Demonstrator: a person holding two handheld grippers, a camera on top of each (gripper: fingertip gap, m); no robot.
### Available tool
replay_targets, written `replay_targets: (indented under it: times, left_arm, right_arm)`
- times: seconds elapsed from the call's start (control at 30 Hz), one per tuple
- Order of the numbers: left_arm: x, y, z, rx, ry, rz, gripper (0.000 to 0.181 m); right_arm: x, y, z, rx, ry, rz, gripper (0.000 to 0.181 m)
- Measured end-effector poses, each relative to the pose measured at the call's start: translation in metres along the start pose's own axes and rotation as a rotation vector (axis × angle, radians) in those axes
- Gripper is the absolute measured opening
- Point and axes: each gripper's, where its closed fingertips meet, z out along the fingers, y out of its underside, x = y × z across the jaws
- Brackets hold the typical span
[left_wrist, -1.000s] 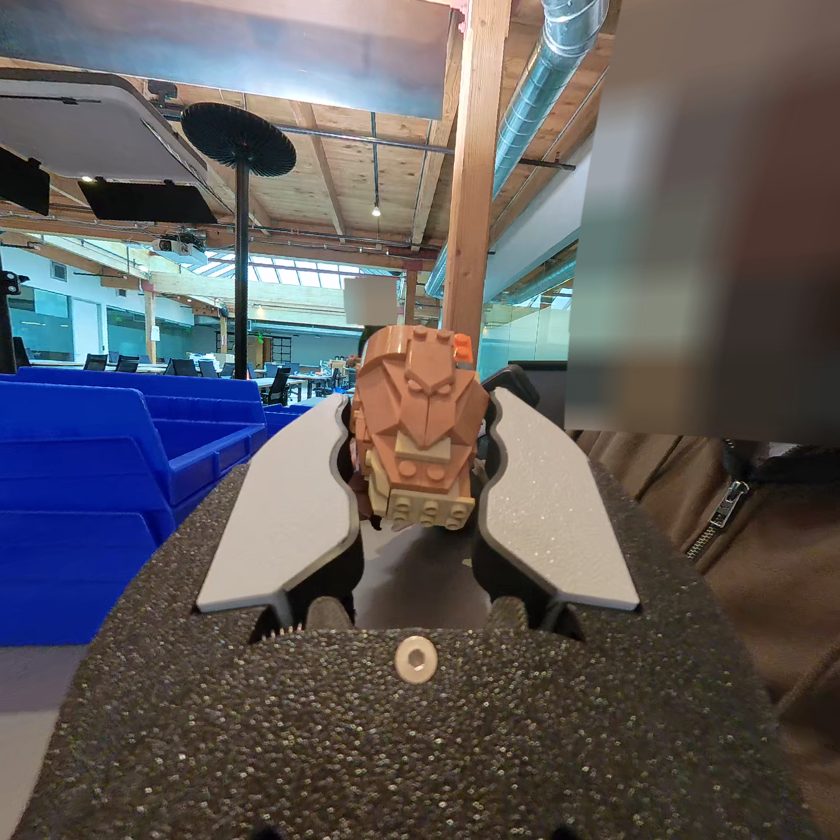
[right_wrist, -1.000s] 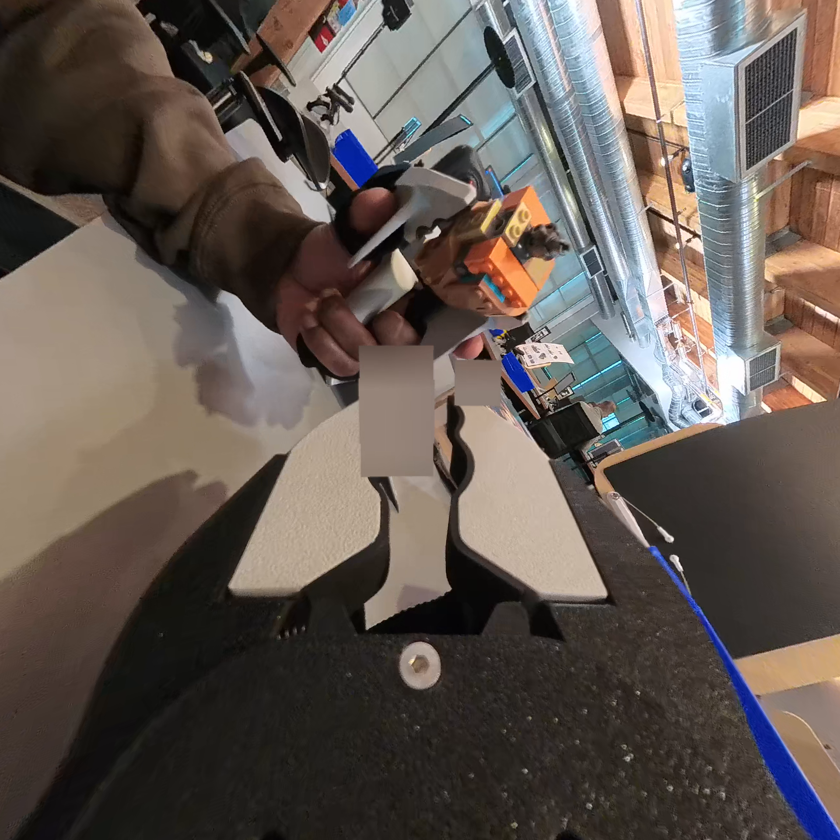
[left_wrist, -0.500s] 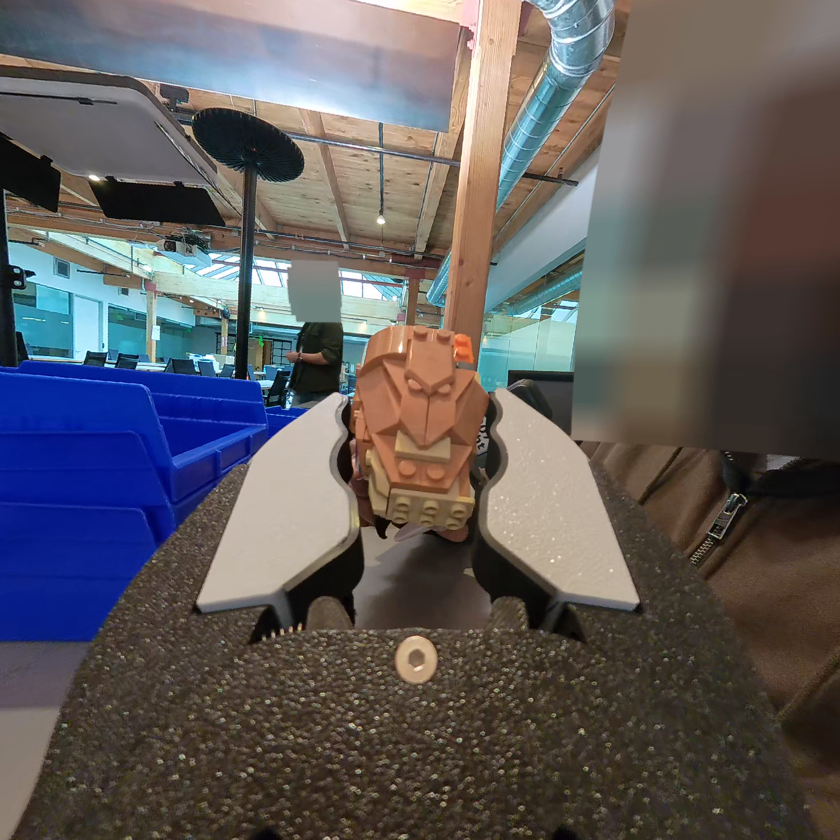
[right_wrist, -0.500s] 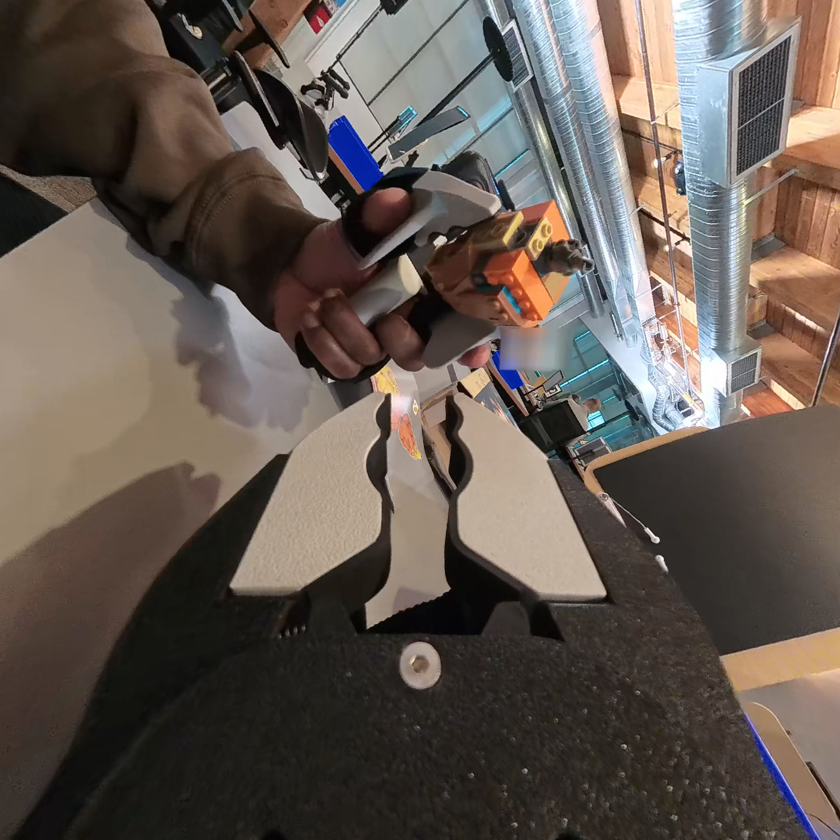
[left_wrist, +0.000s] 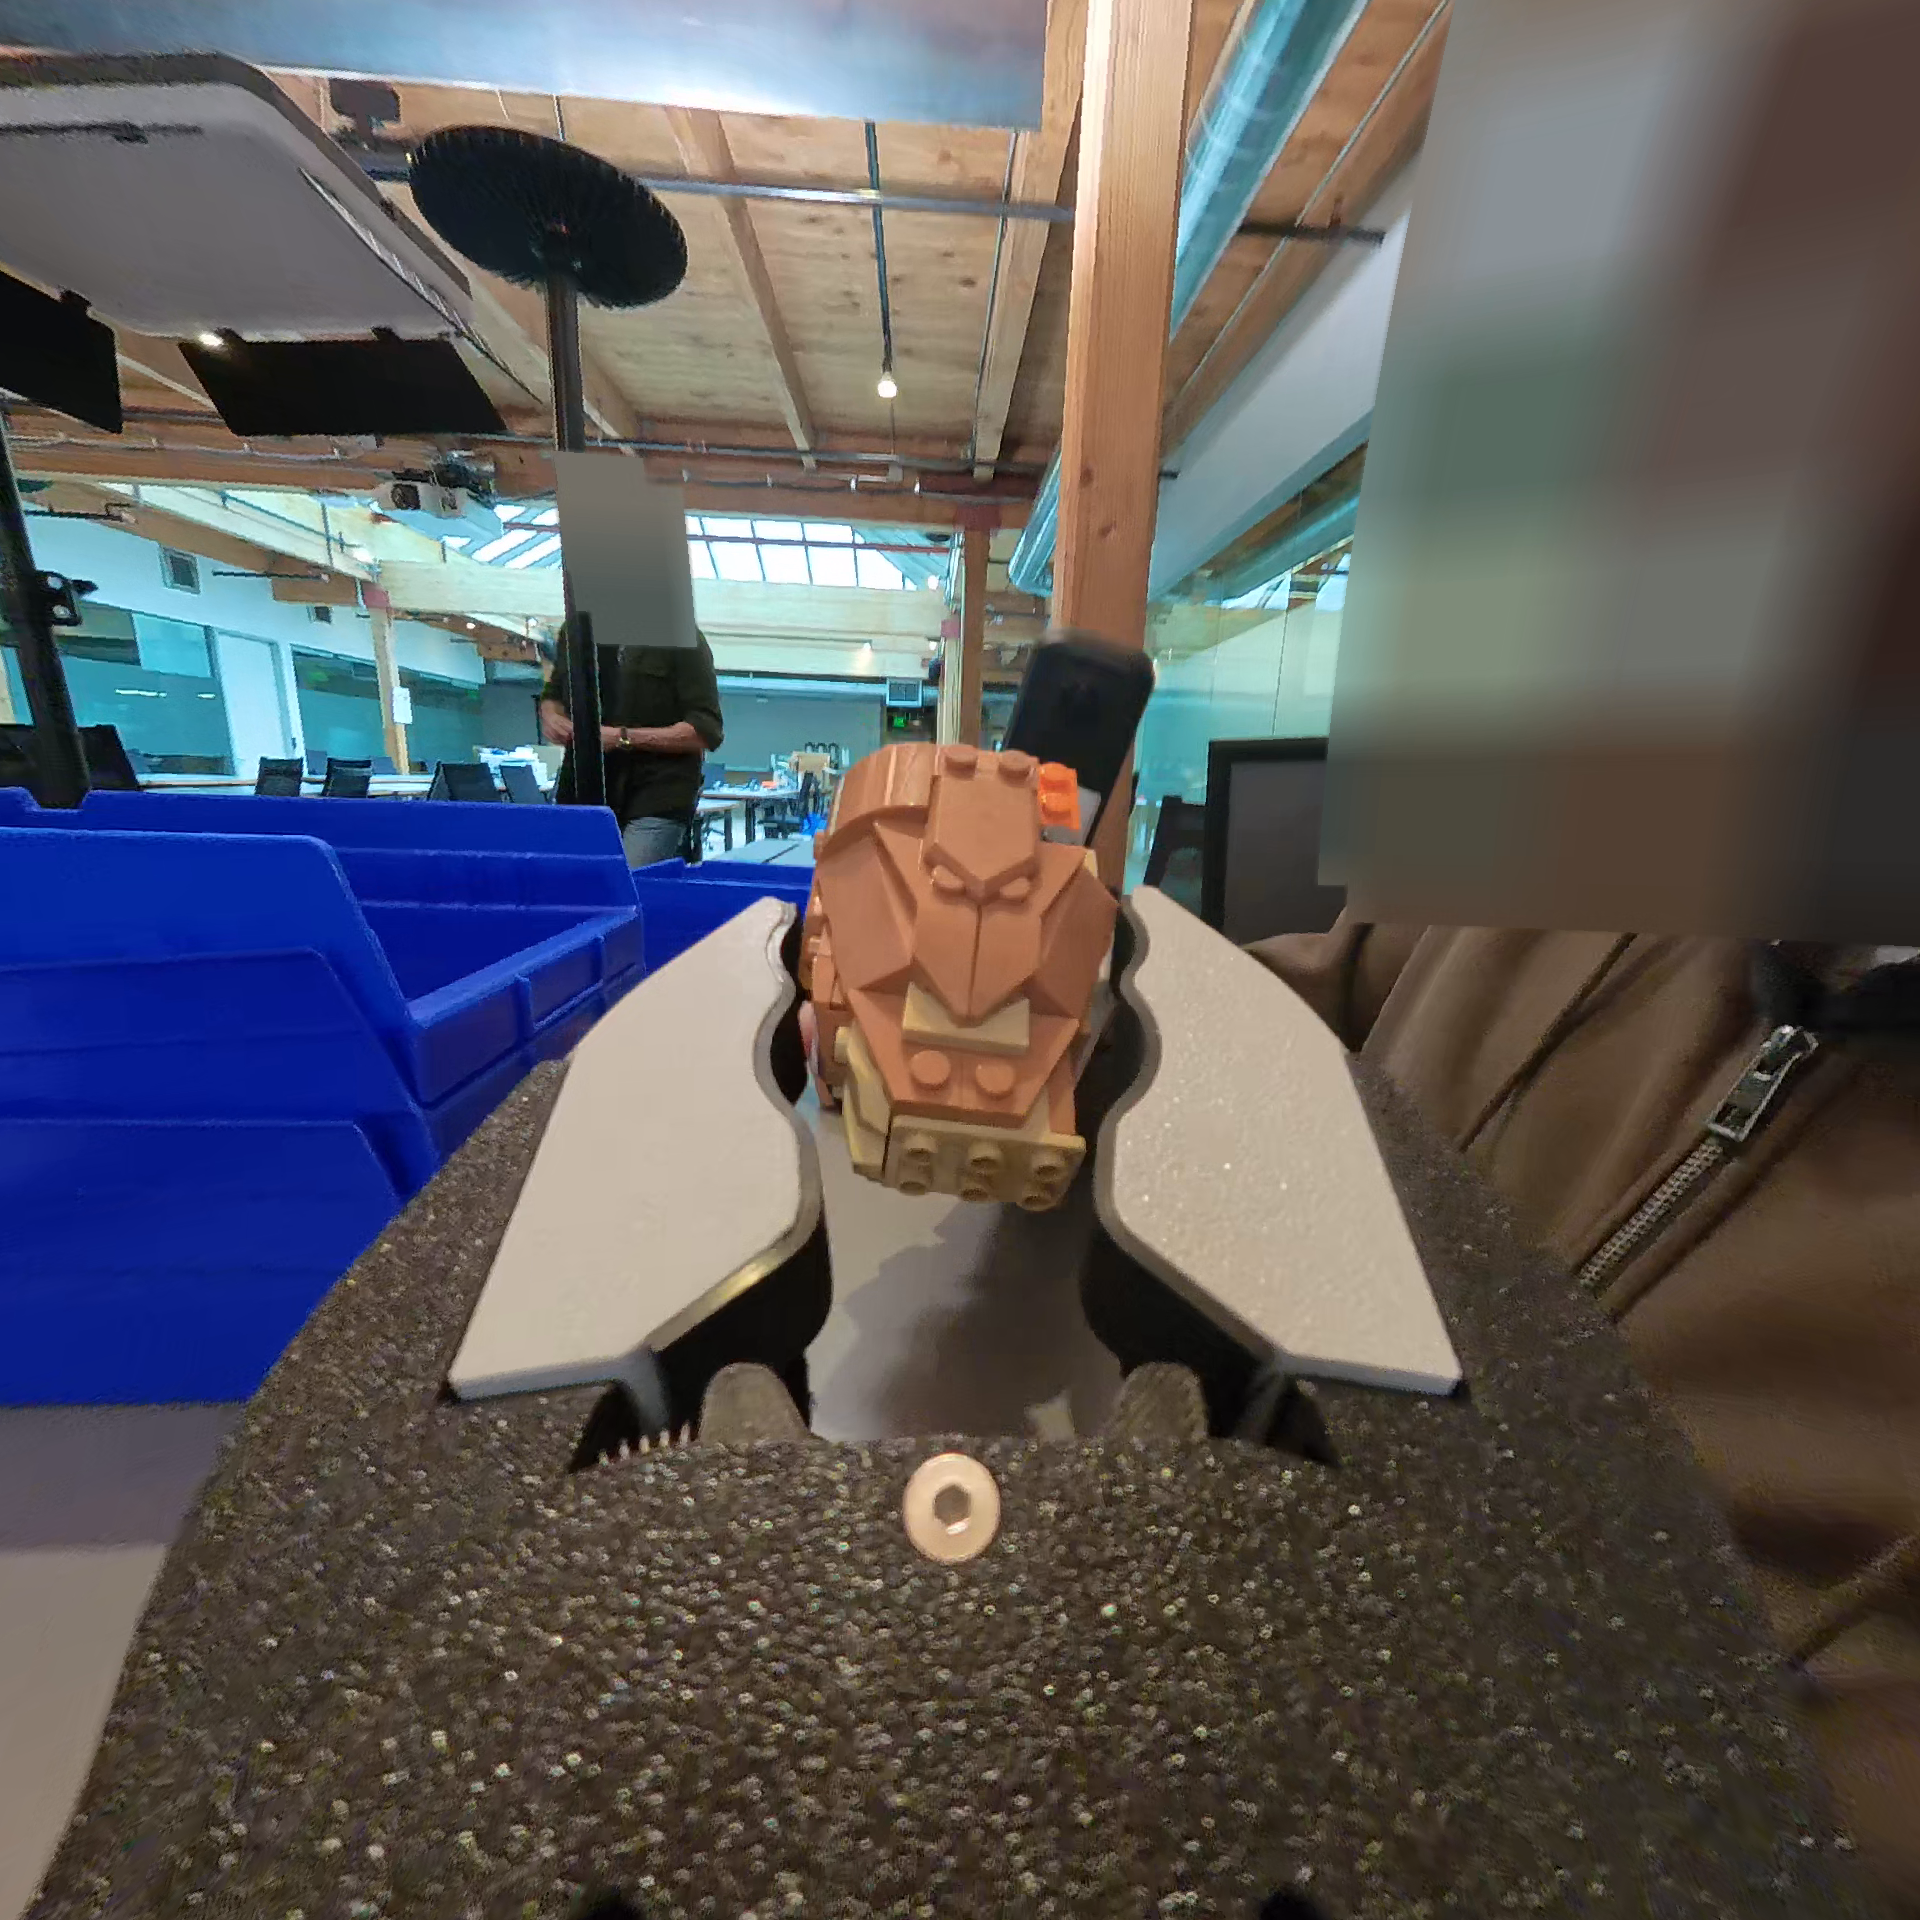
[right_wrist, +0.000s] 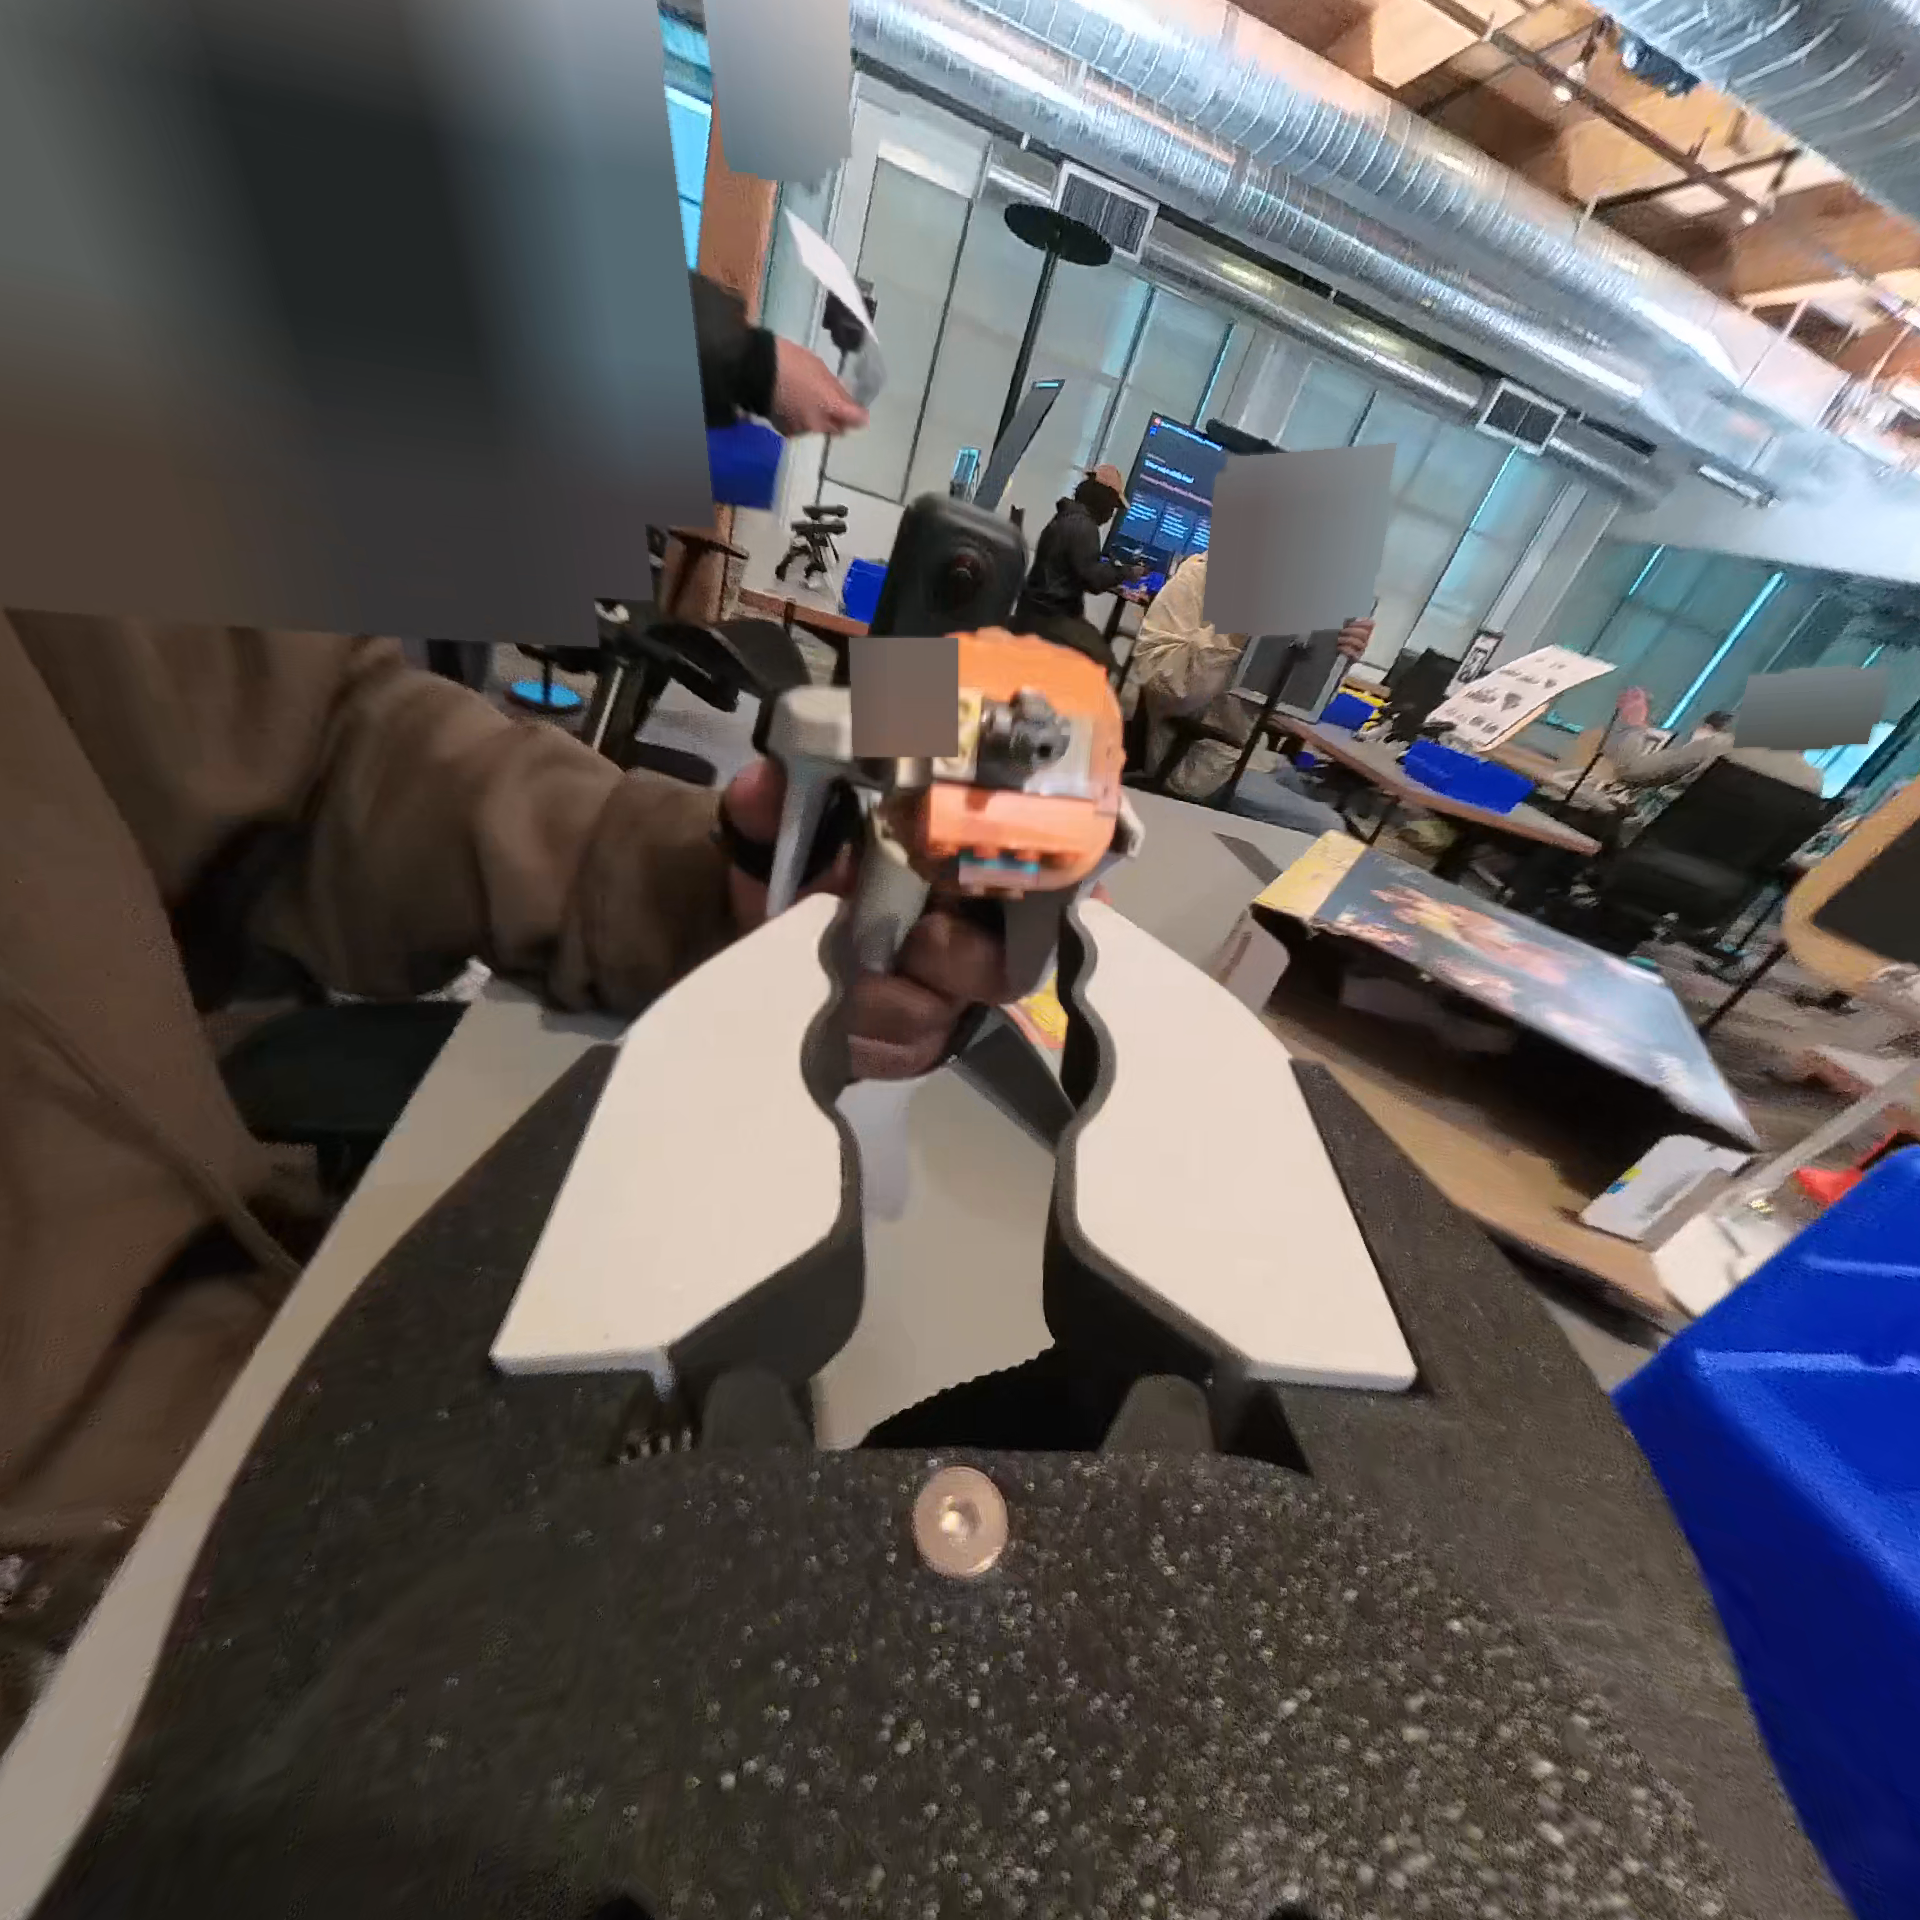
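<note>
A: The left gripper (left_wrist: 961, 1023) is clamped on a brick figure (left_wrist: 961, 971), with a grey finger (left_wrist: 665, 1143) against each side of it. The tan studded end faces the camera, the brown sloped pieces rise behind it, and a bit of orange shows at the top right.

B: And the right gripper (right_wrist: 951, 997)?

A: Its jaws stand apart with nothing between them. It points straight at the far end of the figure (right_wrist: 1013, 769), which from that side is orange with a small dark grey piece at the centre and a teal strip beneath. It is near the figure, but I cannot tell whether they touch.

B: Can you see the left tool from there?

A: Yes, the left gripper (right_wrist: 935, 800) shows beyond the right one's fingertips, gripped by a hand (right_wrist: 914, 987) coming out of a brown sleeve (right_wrist: 416, 821). A black camera (right_wrist: 956, 571) sits above it.

B: What lies round about?

A: In the left wrist view, blue bins (left_wrist: 270, 1039) are stacked at the left, and a brown zipped jacket (left_wrist: 1662, 1195) fills the right. A wooden post (left_wrist: 1117, 416) rises behind the figure, and a person in dark clothes (left_wrist: 634, 727) stands farther off. In the right wrist view a white table (right_wrist: 540, 1049) lies under the hand, a blue bin (right_wrist: 1808, 1455) sits at the lower right, and a flat printed box (right_wrist: 1475, 966) rests on a desk beyond.
</note>
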Motion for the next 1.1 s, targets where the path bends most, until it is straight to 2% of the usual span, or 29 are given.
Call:
replay_targets:
  times: [0.13,0.27,0.57,0.87,1.1]
  left_arm:
    - [0.000,0.010,0.004,-0.047,0.001,0.015,0.056]
    - [0.002,0.016,0.006,-0.074,0.007,0.020,0.056]
    - [-0.003,0.014,0.005,-0.081,-0.034,0.045,0.056]
    - [-0.024,0.012,0.001,-0.121,-0.219,0.183,0.056]
    - [-0.040,0.016,-0.002,-0.219,-0.399,0.433,0.056]
  right_arm:
    - [0.001,-0.002,0.001,-0.001,-0.011,0.085,0.041]
    - [0.001,0.003,0.004,-0.034,-0.005,0.077,0.043]
    - [0.006,0.021,0.007,-0.124,0.061,-0.080,0.040]
    - [0.023,0.057,0.007,-0.325,0.206,-0.362,0.038]
    - [0.039,0.069,0.001,-0.435,0.312,-0.540,0.035]
